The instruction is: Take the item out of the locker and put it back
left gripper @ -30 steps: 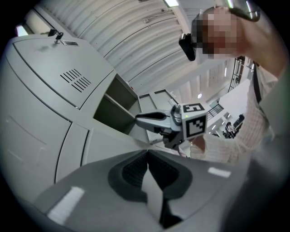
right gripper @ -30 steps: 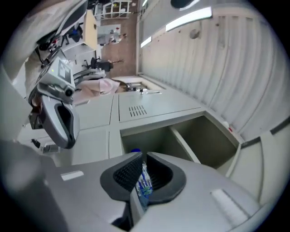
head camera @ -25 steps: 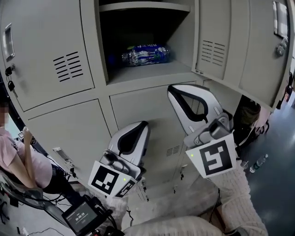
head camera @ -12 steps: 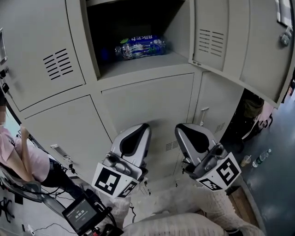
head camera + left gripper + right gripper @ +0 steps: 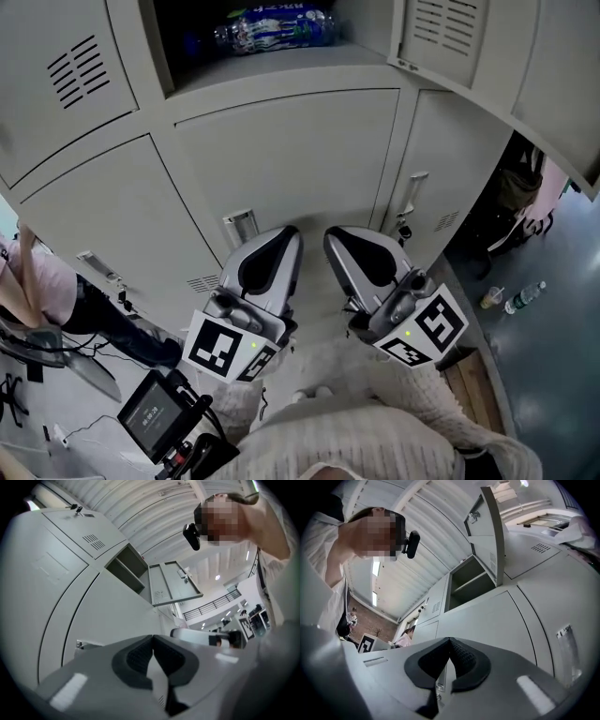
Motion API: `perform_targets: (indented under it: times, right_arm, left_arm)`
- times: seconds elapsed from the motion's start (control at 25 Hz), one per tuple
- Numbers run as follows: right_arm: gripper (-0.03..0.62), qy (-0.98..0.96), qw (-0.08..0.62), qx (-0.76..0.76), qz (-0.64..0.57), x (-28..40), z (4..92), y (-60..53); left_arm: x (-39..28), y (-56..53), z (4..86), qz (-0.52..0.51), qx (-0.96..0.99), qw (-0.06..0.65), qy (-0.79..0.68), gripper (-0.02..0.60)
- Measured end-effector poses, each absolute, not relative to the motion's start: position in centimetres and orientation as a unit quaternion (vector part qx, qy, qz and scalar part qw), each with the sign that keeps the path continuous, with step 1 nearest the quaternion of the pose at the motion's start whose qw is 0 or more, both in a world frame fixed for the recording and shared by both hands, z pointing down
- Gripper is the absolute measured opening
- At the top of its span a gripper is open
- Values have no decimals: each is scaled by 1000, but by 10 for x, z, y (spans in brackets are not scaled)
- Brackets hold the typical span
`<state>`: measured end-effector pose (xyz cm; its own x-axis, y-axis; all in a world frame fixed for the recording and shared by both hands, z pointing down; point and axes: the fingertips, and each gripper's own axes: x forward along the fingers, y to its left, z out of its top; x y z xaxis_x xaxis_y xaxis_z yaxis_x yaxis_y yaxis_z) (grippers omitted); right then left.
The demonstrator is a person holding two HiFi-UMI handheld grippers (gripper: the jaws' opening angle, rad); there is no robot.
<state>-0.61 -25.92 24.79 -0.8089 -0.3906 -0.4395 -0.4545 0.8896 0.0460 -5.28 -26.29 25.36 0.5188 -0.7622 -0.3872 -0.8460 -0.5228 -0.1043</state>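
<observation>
A plastic water bottle (image 5: 272,26) with a blue-green label lies on its side on the shelf of the open locker compartment (image 5: 281,61), at the top of the head view. Both grippers hang well below it, side by side in front of the closed lower doors. My left gripper (image 5: 289,234) is shut with nothing in it, and its pads meet at the tip (image 5: 153,638). My right gripper (image 5: 335,234) is shut and empty too, its jaws together (image 5: 450,640). The open compartment (image 5: 468,585) shows far above both grippers, and the bottle is hidden in both gripper views.
The compartment's open door (image 5: 506,47) juts out at the upper right. Closed locker doors (image 5: 281,159) fill the wall below. A person in pink (image 5: 37,281) sits at the left, by a small screen device (image 5: 155,417). A bottle (image 5: 525,295) and a cup (image 5: 490,297) stand on the floor at the right.
Both grippers have come down, away from the open compartment, the right one further and rolling as it sank. They now sit close together. The bottle stays on the shelf.
</observation>
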Motion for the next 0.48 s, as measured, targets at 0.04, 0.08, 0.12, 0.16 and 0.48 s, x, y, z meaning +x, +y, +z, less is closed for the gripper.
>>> perform_targets:
  times: [0.04,0.08,0.12,0.16,0.48]
  right_arm:
    - [0,949,211,-225,67,-8,254,-262]
    - [0,950,208,-226,59,-9,259,-264]
    - [0,951,203,-226,53,-11,264,-265]
    - [0,953,198,-225,50,-14,269,-266]
    - [-2,950,201,-239,25,-11,281,-277]
  left_arm:
    - [-53,-264,258,148,-859,136,470,0]
    - [-54,-265,262,147,-859,130,473,0]
    - [-55,-266,267,145,-859,124,475,0]
    - [-55,-266,271,143,-858,119,479,0]
    - [-58,-267,287,124,-848,120,500,0]
